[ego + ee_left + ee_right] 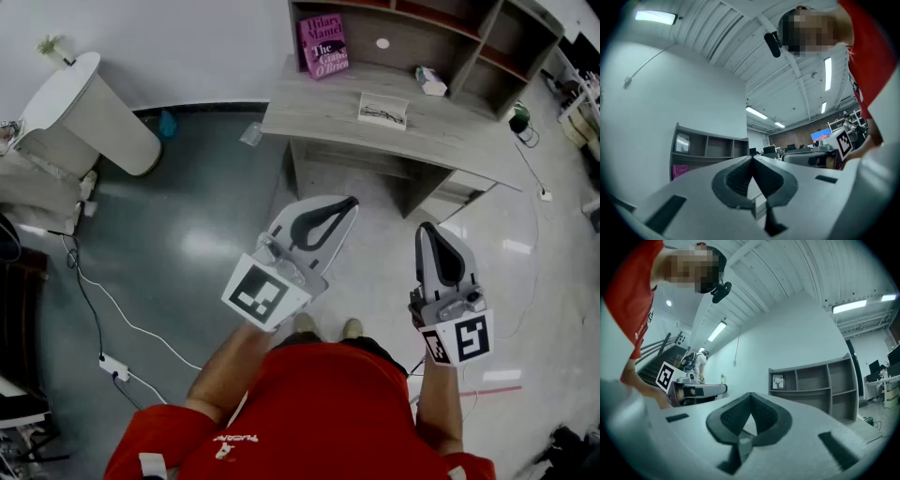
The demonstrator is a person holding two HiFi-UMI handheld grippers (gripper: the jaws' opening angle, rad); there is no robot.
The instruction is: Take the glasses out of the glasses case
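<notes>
left tongs (752,159): closed, empty | shelf unit (708,149): behind, left | pink book (679,171): below shelves

We hold the left gripper (345,206) and right gripper (427,230) side by side over the floor (187,244), before the surface (309,117) and well apart from it. A flat case (382,111) lies on the surface; behind it a book (323,45) stands at the left in the shelf unit (487,47), and a small box (431,81) lies at the right.
</notes>
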